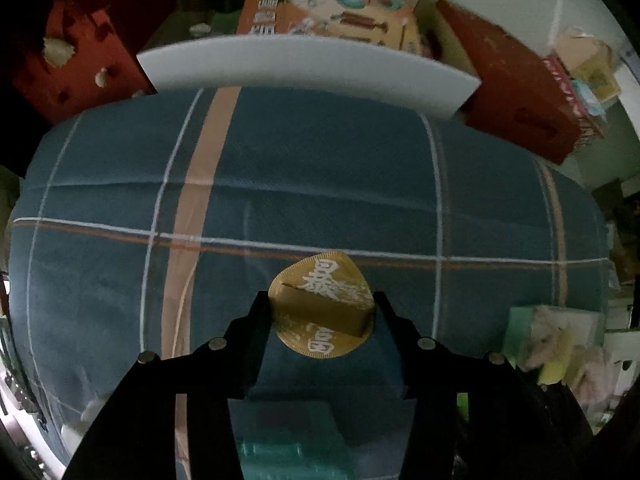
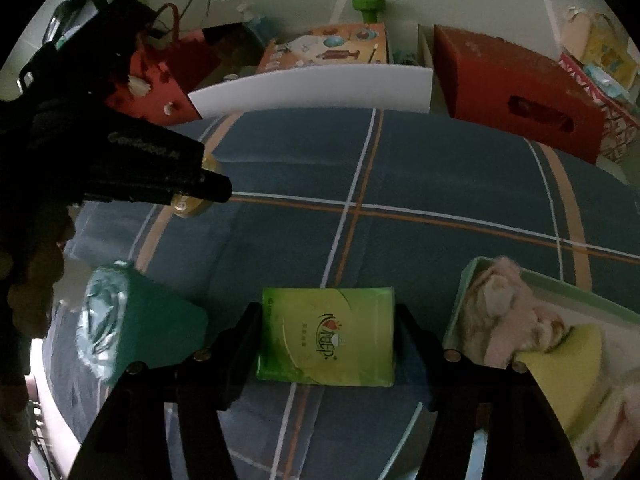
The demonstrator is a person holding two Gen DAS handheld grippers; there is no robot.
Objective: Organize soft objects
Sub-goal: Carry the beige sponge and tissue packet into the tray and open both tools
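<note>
— Gold, that round cushion (image 1: pixel 320 308) with white characters: is the left claw (image 1: pixel 322 312) gripping it?
— Yes, it is pinching it from both sides, above the blue plaid bed (image 1: pixel 320 184).
— And the right claw (image 2: pixel 326 344)?
— It is clamping a green packet (image 2: pixel 326 336), lifted just over the bed, between a teal bin (image 2: pixel 136 324) and a tray of plush toys (image 2: pixel 516 312).

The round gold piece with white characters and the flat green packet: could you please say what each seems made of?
Round gold piece: probably foil or thin metallised card, slightly glossy; it is creased into a fold between the left gripper fingers. Flat green packet: likely soft plastic film, with a sheen, printed logo and rounded, pillowy edges, held in the right gripper.
</note>
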